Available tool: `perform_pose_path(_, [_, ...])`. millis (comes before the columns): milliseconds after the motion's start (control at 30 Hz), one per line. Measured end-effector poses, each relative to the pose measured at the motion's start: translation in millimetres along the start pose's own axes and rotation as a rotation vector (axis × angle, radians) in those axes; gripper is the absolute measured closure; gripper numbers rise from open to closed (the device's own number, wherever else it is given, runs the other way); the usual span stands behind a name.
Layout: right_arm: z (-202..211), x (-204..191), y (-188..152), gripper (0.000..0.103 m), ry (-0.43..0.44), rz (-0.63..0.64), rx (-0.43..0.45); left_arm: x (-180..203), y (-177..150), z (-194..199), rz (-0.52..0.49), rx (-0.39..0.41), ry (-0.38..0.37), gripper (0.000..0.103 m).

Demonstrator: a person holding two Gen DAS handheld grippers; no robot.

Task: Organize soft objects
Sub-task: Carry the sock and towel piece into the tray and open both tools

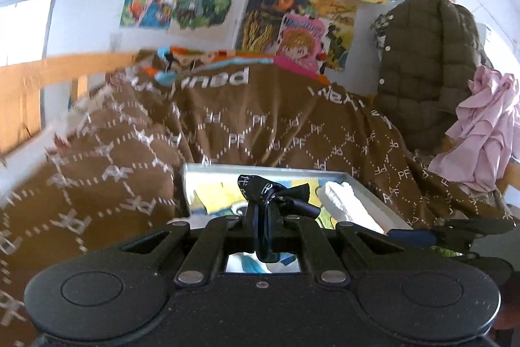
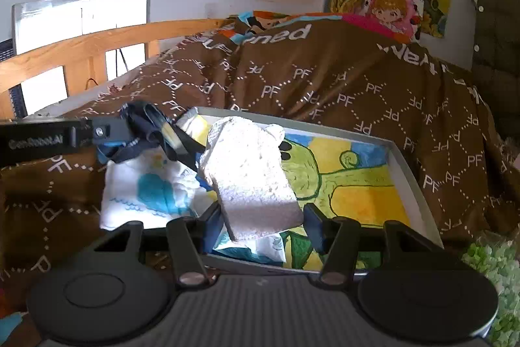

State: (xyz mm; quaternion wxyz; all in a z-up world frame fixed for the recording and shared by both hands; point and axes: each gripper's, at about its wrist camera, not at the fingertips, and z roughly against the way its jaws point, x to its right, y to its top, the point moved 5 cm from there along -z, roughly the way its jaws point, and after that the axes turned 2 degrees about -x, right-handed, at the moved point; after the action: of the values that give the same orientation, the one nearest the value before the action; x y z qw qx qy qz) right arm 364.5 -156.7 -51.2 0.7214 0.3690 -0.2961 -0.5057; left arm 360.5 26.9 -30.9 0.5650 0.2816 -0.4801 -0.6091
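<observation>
My left gripper is shut on a dark navy cloth with white print and holds it above a shallow grey tray with a painted bottom. It also shows in the right wrist view, holding the navy cloth over the tray's left end. My right gripper stands around a folded white fluffy towel, its fingers a little apart from the towel's sides. A white cloth with blue pattern lies in the tray at the left.
The tray lies on a brown blanket with white "PF" print on a wooden-railed bed. A green quilted jacket and a pink garment hang at the right. A green and white fuzzy thing lies at the lower right.
</observation>
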Motion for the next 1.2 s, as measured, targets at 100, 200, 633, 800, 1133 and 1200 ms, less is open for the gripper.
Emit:
perform_pose_path(100, [-6.0, 1.5, -2.2, 0.045, -0.011, -0.015, -0.022, -5.9, -7.6, -12.0, 0.017, -0.029, -0.004, 0.098])
perform_pose_path(200, [-14.4, 2.5, -4.7, 0.045, -0.016, -0.03, -0.054, -9.5, -13.0, -20.7, 0.023, -0.066, 0.006, 0.098])
perform_pose_path(633, [-24.8, 6.4, -8.5, 0.056, -0.039, -0.035, -0.087, -9.1, -25.3, -28.1, 0.01, -0.149, 0.022, 0.097])
perform_pose_path(800, [-28.4, 8.9, -9.2, 0.054, -0.033, -0.046, -0.1, -8.8, -28.2, -30.3, 0.008, -0.166, 0.021, 0.095])
perform_pose_path(1133, [-16.0, 7.5, -4.1, 0.04, -0.024, -0.053, -0.067, -9.0, -28.3, -28.5, 0.019, -0.181, 0.031, 0.077])
perform_pose_path(1200, [-10.3, 8.6, -1.9, 0.034, -0.023, -0.059, -0.049, -8.1, -26.9, -26.3, 0.028, -0.18, 0.031, 0.071])
